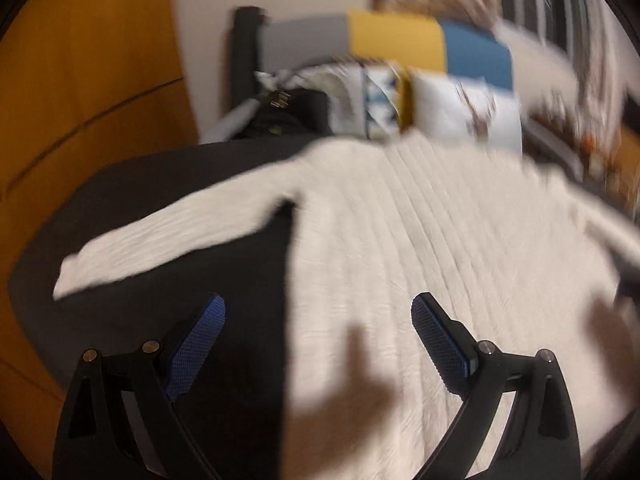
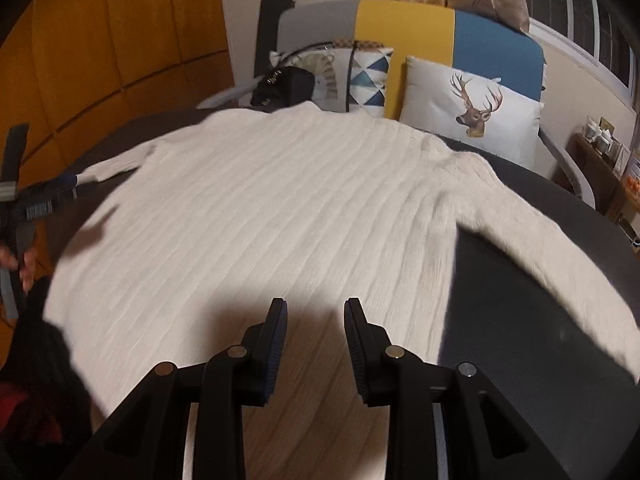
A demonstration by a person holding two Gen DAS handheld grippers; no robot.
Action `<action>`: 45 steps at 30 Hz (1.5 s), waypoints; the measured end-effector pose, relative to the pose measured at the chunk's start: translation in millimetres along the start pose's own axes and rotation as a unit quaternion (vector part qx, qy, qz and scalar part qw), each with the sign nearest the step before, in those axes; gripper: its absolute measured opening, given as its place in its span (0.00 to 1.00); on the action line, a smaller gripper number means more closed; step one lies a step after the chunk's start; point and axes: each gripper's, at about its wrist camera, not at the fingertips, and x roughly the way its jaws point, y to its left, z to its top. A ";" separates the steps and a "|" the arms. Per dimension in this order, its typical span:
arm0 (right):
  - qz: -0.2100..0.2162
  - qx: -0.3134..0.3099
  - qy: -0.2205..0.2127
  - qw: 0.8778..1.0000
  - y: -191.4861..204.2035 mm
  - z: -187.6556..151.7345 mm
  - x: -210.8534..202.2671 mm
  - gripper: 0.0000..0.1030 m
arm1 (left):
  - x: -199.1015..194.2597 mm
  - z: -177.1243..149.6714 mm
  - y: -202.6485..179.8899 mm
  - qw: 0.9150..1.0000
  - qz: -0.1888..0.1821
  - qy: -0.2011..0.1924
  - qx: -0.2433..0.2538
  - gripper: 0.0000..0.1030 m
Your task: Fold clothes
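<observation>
Here the dark table [image 2: 520,280] carries a white ribbed sweater [image 2: 280,208] spread flat across it, body in the middle and both sleeves stretched out to the sides. Behind the table stands a grey, yellow and blue sofa [image 2: 404,20] holding a deer cushion [image 2: 472,108]. The left gripper [image 1: 318,316] hovers spread wide over the sweater's left edge, gripping nothing; the right gripper [image 2: 315,312] hangs parted over the hem, also empty
</observation>
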 end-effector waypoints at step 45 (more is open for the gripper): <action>-0.039 0.595 -0.122 0.794 -309.3 -164.7 -111.0 0.33 | 46.2 51.7 -172.3 0.994 -0.030 0.003 0.104 0.99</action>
